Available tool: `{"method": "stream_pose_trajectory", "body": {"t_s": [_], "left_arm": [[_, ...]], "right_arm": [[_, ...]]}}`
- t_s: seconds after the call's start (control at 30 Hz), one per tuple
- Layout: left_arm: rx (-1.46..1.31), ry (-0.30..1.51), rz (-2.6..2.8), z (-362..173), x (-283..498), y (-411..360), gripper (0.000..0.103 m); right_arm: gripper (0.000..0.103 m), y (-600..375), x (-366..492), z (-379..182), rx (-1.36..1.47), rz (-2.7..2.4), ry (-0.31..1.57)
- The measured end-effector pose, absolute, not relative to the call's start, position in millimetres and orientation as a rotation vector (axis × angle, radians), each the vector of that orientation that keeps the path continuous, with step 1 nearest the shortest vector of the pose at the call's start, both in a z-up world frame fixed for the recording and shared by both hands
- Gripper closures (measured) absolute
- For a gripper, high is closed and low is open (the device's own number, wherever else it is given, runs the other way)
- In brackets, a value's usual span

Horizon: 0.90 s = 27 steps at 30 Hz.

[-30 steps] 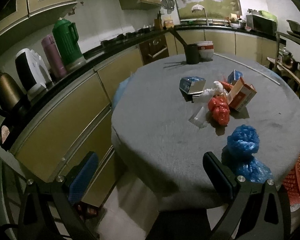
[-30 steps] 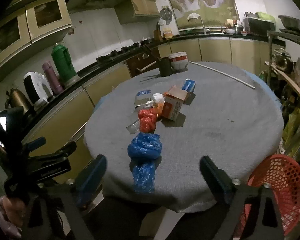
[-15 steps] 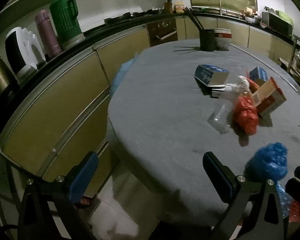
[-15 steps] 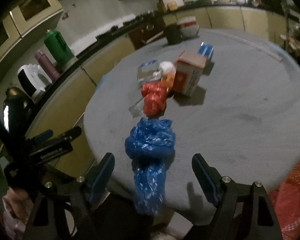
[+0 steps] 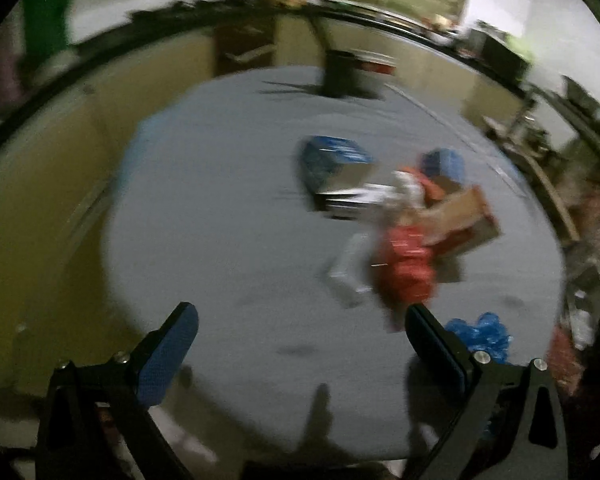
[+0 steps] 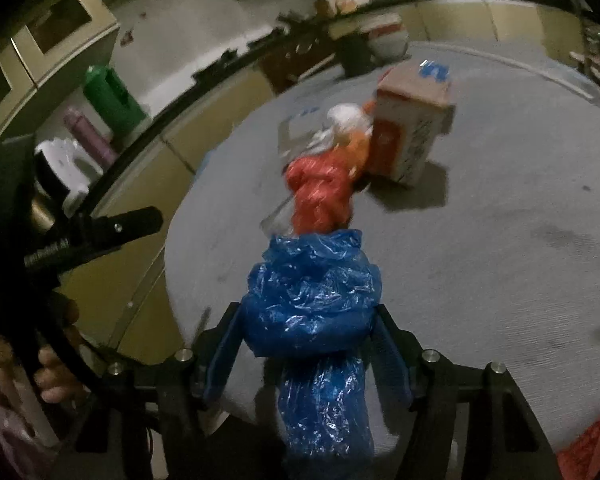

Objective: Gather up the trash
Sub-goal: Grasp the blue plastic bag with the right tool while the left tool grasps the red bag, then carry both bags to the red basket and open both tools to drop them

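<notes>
— Where's the crumpled blue plastic bag [image 6: 312,304]?

— Low centre of the right wrist view, at the near edge of the round grey-clothed table [image 6: 500,216], its long axis running along the fingers of the right gripper [image 6: 306,356] — the jaws are closing around it, pads at its sides.

— And the left gripper [image 5: 300,344]?

— Spread wide, empty. Its view catches only a corner of the bag, lower right; the right hand is far nearer.

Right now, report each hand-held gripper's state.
Left hand-held gripper: open, nothing between its fingers.
Right hand-held gripper: jaws closing around the blue plastic bag; pads look just at its sides.
</notes>
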<state>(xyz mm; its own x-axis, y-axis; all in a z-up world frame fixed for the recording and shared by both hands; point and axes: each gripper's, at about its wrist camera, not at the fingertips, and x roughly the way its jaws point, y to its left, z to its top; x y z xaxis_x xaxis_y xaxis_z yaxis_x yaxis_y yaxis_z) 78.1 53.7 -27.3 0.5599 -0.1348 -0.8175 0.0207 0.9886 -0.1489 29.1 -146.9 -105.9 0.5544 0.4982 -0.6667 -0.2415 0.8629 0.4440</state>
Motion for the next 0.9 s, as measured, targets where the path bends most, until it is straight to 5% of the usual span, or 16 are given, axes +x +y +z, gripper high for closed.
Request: {"method": "stream_pose_trajectory", "body": {"t_s": [0.07,0.33,0.6,0.9], "left_arm": [[-0.112,0.992,-0.133,-31.1,92.0,34.6,0.011],[-0.098,1.09,-0.148,-61.5,137.5,-19.8,0.014],[-0.163,1.144,-0.162,-84.9,150.8,-27.4,0.064],[-0.137,1.07,-0.181,-68.2,118.6,-21.7,0.069]], "right_arm": [[0.037,-160.7,26.5,-101.1,0.33,0.417,0.856],[0.037,-231.7,7.9,-84.4,0.412,0.274,0.782],[0.037,-263.1,-4.9,-77.0,0.431,0.208,0.734],[0.037,-282.2,-29.1,-62.5,0.418,0.158,0.663]]}}
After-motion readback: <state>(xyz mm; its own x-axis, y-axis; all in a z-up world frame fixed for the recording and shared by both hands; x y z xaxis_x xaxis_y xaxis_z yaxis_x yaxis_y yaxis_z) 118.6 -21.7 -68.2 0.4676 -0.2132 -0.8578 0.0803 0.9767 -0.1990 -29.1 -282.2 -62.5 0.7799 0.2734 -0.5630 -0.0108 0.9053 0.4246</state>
